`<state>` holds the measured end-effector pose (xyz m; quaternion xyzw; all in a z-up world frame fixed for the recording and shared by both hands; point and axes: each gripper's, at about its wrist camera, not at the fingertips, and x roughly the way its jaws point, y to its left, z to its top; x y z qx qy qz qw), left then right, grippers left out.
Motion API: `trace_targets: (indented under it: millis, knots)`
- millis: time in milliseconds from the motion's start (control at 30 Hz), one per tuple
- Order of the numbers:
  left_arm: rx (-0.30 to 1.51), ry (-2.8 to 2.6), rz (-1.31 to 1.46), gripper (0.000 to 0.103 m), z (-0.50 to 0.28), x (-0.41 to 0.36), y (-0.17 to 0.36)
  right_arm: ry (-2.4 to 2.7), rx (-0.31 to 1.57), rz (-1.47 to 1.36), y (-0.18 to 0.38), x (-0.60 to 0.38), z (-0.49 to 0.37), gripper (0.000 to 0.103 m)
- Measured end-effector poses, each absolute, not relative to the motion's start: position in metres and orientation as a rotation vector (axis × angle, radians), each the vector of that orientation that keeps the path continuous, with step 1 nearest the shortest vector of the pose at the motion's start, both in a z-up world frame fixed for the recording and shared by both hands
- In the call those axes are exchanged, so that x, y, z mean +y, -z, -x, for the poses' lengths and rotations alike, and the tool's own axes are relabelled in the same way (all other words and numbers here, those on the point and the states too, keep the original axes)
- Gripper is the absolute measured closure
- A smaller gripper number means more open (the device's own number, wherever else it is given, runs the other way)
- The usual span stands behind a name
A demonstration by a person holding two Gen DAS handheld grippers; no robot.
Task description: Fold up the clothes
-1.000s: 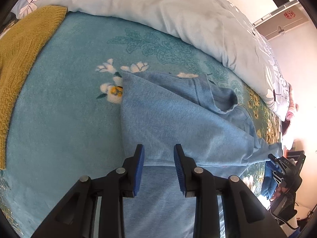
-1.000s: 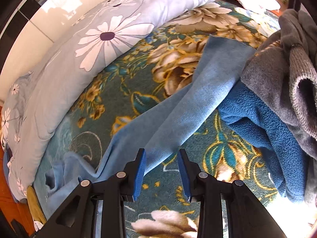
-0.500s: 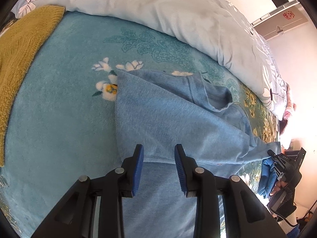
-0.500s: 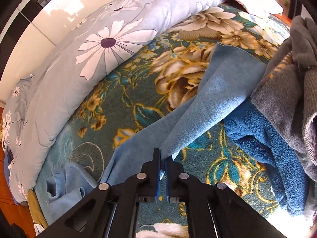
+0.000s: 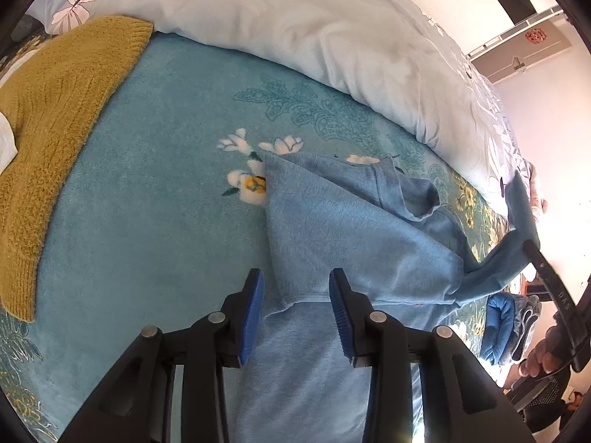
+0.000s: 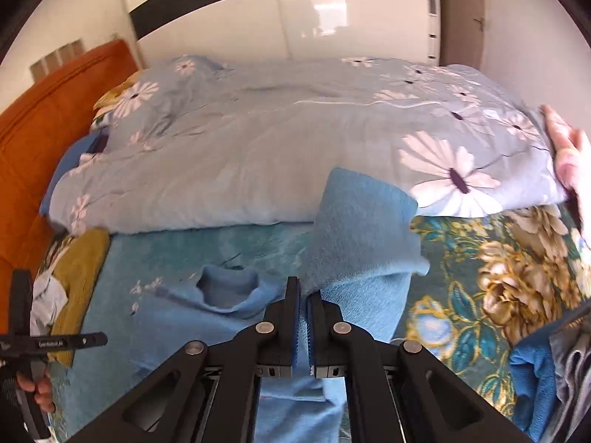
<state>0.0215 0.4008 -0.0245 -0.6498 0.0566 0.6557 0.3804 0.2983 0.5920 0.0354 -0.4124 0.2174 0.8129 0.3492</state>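
A light blue sweater lies partly folded on the teal blanket. My left gripper hovers over its lower left fold edge. Its jaws are opening, the cloth lies under the gap, and the pads are not pressing on it. My right gripper is shut on the sweater's sleeve, which stands lifted above the collar. The left wrist view shows that sleeve raised at the far right, with the right gripper below it.
A mustard knitted sweater lies at the left of the bed. A pale flowered duvet is bunched along the far side before an orange headboard. Blue and grey clothes are piled at the right.
The right gripper shut on the sleeve, then rolled and carried it up and over toward the sweater's body. The left gripper shifted a little and its jaws stand slightly wider.
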Motion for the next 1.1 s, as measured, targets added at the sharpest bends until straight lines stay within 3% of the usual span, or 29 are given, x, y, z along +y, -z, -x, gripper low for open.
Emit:
trace_targets:
  millis: [200,433,567,700,1100]
  knots:
    - [0.130,-1.684,1.680,0.064,-0.009,0.379,0.029,-2.152,0.558,1.375,0.043,0.526,-0.235,0.099]
    - [0.127,-1.681,1.702,0.063,-0.005,0.365,0.040,-2.074,0.654,1.505,0.095,0.507,-0.234,0.096]
    - [0.179,-1.661,1.679,0.063,-0.014,0.375,0.042,-2.060,0.694,1.500,0.093,0.509,-0.236,0.094]
    - [0.246,-1.632,1.632,0.063,-0.030,0.397,0.040,-2.090,0.707,1.474,0.077,0.506,-0.235,0.070]
    - [0.477,-1.490,1.399,0.057,-0.121,0.515,0.031,-1.891,0.726,1.264,0.040,0.561,-0.309,0.066]
